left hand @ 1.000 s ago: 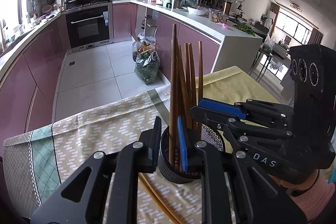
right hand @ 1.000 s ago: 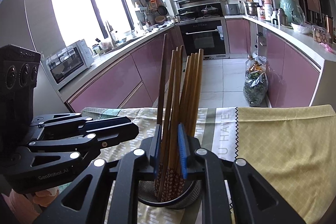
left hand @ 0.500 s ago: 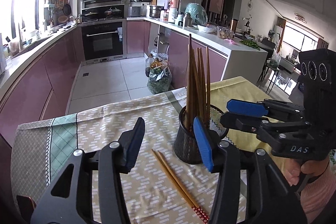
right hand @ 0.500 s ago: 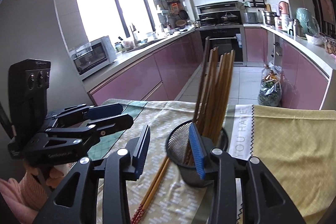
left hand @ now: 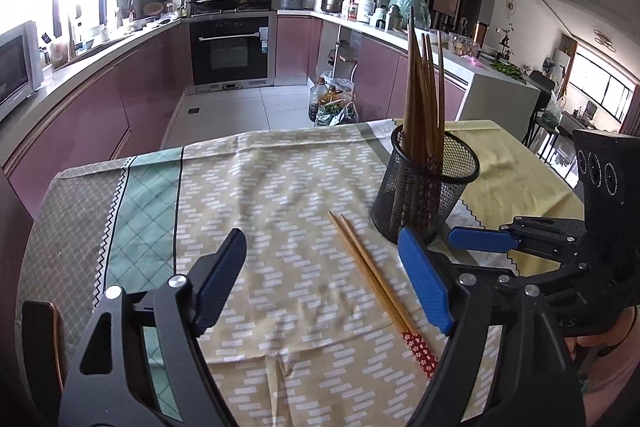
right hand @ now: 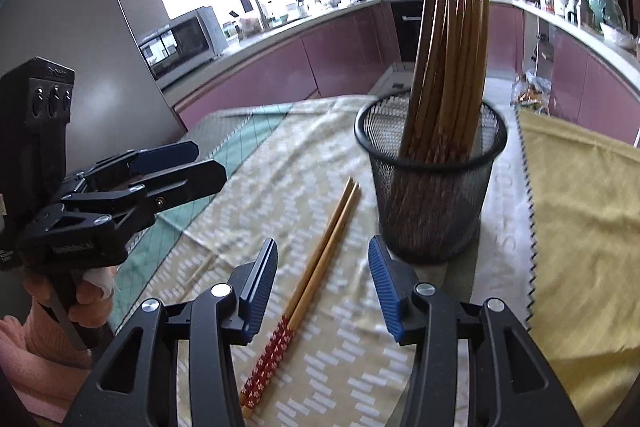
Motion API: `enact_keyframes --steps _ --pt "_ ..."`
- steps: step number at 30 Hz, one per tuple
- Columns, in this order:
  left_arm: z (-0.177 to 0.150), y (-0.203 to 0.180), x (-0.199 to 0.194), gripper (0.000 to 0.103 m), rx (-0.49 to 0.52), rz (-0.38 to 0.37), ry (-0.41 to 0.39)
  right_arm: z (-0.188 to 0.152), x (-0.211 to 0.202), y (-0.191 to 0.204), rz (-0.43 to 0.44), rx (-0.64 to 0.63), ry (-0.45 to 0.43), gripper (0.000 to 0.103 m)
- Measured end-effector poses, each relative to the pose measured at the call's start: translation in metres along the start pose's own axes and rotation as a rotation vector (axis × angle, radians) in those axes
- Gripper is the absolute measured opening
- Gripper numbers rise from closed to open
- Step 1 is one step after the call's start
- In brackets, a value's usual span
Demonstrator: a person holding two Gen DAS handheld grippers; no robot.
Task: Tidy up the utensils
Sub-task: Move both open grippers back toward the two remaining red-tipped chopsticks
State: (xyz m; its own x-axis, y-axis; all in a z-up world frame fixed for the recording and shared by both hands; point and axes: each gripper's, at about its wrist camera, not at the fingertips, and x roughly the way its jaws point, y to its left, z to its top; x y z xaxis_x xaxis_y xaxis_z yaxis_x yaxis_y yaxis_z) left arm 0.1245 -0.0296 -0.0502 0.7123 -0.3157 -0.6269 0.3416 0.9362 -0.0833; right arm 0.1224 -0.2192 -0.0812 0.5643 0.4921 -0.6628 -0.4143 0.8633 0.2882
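A black mesh cup [left hand: 424,187] [right hand: 430,187] stands on the tablecloth with several wooden chopsticks [left hand: 422,99] [right hand: 448,59] upright in it. One loose pair of chopsticks [left hand: 372,275] [right hand: 320,259], red-patterned at the near end, lies flat on the cloth just left of the cup. My left gripper [left hand: 320,239] [right hand: 208,163] hovers over the cloth left of that pair. Its jaws are opening and hold nothing. My right gripper [right hand: 324,247] [left hand: 472,251] hangs over the loose pair, close in front of the cup. Its jaws are opening too, and the pads touch nothing.
The patterned tablecloth [left hand: 280,195] has a green strip on the left and a yellow part [right hand: 580,227] on the right. The table's far edge drops to the kitchen floor. A brown object [left hand: 40,339] sits at the near left corner. A hand in a pink sleeve [right hand: 44,339] holds the left gripper.
Both grippers were shut on chopsticks standing in the cup. They have let go, opened wide, and drawn back and down toward the cloth. The loose pair has come into view.
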Motion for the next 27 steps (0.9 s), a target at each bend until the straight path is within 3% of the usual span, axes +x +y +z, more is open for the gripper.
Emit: enact_keyframes --steps 11,27 --pt "-0.023 -0.001 0.019 0.076 -0.011 0.033 0.075 -0.026 0.02 0.005 -0.031 0.0 0.087 0.045" --pt "-0.033 -0.002 0.028 0.074 -0.02 0.039 0.114 -0.036 0.022 0.012 -0.089 -0.042 0.107 0.038"
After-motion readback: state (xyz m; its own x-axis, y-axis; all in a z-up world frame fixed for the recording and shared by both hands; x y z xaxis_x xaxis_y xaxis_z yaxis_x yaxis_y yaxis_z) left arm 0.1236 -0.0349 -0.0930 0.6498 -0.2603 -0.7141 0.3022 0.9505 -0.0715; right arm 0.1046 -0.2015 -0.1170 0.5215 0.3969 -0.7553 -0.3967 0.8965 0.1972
